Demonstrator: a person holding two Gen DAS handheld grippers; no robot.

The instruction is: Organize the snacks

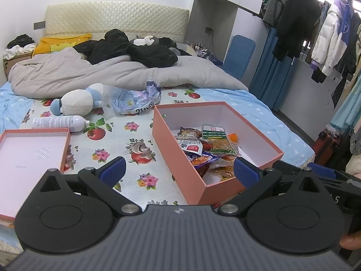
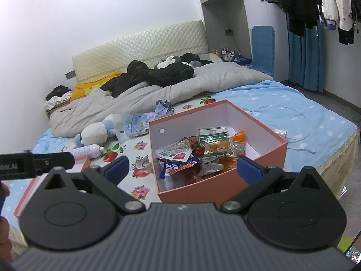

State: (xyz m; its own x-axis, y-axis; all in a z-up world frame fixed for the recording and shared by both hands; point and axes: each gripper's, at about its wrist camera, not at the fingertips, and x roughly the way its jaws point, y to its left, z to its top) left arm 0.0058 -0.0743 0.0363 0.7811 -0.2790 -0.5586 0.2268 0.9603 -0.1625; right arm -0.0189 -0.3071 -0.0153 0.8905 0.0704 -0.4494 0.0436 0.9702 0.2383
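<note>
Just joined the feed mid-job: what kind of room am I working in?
A bedroom, most likely: a bed with a cream quilted headboard, a rumpled grey duvet, and coats hanging on a rail.

Open lane between box and lid

I'm seeing bare bed [image 1: 126, 135] between the pink box [image 1: 171, 149] and its lid [image 1: 64, 149]; a spray bottle [image 1: 58, 123] and plush toy [image 1: 79, 102] are crowding behind.

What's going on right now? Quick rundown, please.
Left gripper and right gripper: jaws open, holding nothing. Snack packets piled in the open orange box. Lid lies apart, left of it. Nothing in the way.
</note>
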